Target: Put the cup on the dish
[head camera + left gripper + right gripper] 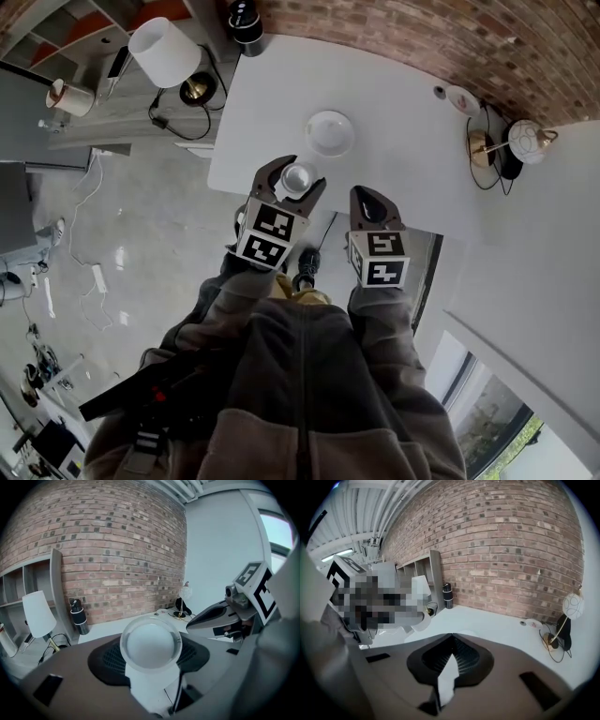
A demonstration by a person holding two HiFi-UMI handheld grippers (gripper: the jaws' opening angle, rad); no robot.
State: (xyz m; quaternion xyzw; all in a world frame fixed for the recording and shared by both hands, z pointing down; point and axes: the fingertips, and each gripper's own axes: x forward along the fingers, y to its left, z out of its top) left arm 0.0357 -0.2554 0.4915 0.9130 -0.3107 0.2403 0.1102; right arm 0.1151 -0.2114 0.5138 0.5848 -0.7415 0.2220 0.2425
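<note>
White cup (298, 176) is clamped between the 2 jaws of the left gripper (292, 180), with the jaw pads set against opposite sides of the cup wall and the open rim turned up toward the head view; the cup axis is judged roughly upright. The cup is held clear of the dish (330, 132), on the person's side of it and slightly to its left, above the near edge of the white table (403, 89). The dish is empty and lies flat on the table. From the left gripper the dish is therefore found ahead and a little to the right, and a short forward carry followed by a lowering is judged to be required. The right gripper (372, 202) is held with its jaws together on nothing, on the person's side of the dish and to its right, farther from the dish than the left gripper.
</note>
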